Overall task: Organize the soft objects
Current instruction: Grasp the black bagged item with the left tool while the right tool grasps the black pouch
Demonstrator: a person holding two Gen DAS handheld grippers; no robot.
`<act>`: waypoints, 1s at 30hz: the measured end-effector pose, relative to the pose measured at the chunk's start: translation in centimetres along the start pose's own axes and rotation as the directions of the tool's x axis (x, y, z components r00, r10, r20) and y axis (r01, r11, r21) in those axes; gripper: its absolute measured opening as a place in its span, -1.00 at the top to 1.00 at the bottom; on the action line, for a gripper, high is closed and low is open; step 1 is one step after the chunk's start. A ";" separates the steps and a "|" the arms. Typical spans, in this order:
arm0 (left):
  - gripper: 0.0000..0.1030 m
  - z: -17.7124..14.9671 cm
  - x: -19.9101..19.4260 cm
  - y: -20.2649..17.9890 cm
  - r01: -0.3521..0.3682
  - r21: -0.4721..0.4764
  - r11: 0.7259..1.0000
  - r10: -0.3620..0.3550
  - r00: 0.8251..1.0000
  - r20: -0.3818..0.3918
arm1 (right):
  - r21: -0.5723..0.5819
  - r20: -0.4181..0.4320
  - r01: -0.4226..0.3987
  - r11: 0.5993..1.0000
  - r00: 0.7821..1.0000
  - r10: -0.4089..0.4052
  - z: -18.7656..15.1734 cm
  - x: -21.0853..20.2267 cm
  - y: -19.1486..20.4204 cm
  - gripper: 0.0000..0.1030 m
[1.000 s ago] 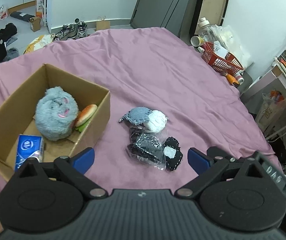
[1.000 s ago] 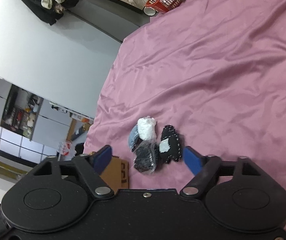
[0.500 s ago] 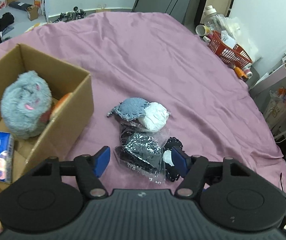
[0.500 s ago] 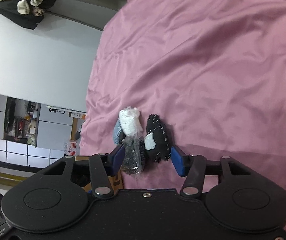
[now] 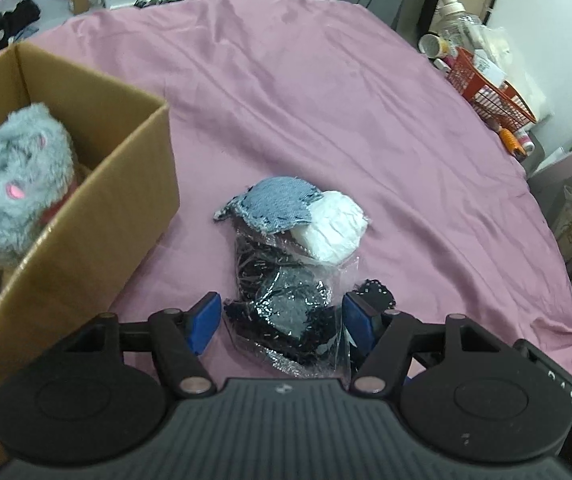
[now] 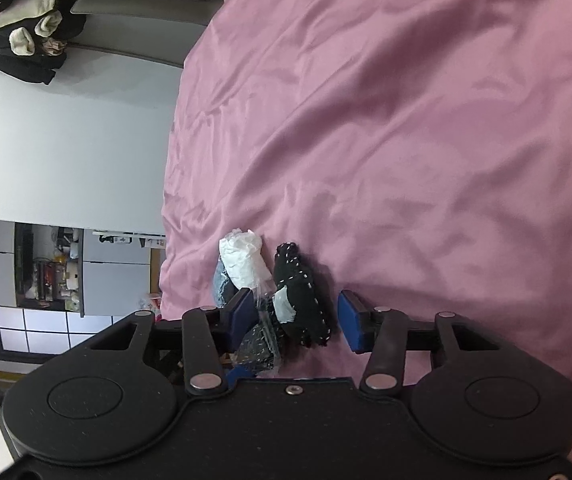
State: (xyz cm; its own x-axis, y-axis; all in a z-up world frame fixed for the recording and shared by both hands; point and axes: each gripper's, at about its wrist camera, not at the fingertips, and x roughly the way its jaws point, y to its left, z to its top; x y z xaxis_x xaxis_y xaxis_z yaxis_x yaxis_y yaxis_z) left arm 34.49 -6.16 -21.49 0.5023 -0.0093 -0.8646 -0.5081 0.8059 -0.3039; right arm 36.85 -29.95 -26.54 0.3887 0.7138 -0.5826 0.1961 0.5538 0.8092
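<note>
- The pink cloth (image 5: 326,92) covers the whole surface; it is smooth and slightly shiny, with loose creases, and every soft thing rests on it or in the box.
- The cardboard box (image 5: 97,216) stands open-topped, with stiff brown walls, likely the place for sorted items. A fluffy grey plush toy (image 5: 17,184) already sits inside it.
- The small pile lies just beside the box's near wall, still out on the cloth.
- The bagged black item (image 5: 286,304), wrapped in crinkly clear plastic, is the pile's part nearest the box's front corner. The left gripper (image 5: 281,318) has its jaws wide on either side of it, seemingly ready to close.
- The frayed blue denim piece (image 5: 277,204) and the crumpled white bundle (image 5: 334,228) touch each other at the pile's far end from the grippers.
- The black knit piece (image 6: 306,300), with white stitching, lies on the pile's side away from the box. The right gripper (image 6: 294,322) straddles it, jaws wide, not pressing.
</note>
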 end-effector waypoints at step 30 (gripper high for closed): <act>0.28 -0.5 -9.3 1.5 0.081 0.058 0.995 -0.085 0.993 0.076 | -0.202 0.112 0.038 0.979 0.994 -0.015 -3.3 -3.7 4.7 0.76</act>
State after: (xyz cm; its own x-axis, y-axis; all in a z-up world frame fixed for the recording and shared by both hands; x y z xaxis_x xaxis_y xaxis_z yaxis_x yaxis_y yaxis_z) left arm 28.68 -5.15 -14.14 0.5958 -0.0328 -0.8025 -0.4243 0.8355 -0.3492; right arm 33.39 -28.56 -20.79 0.4839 0.6529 -0.5827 0.0248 0.6554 0.7549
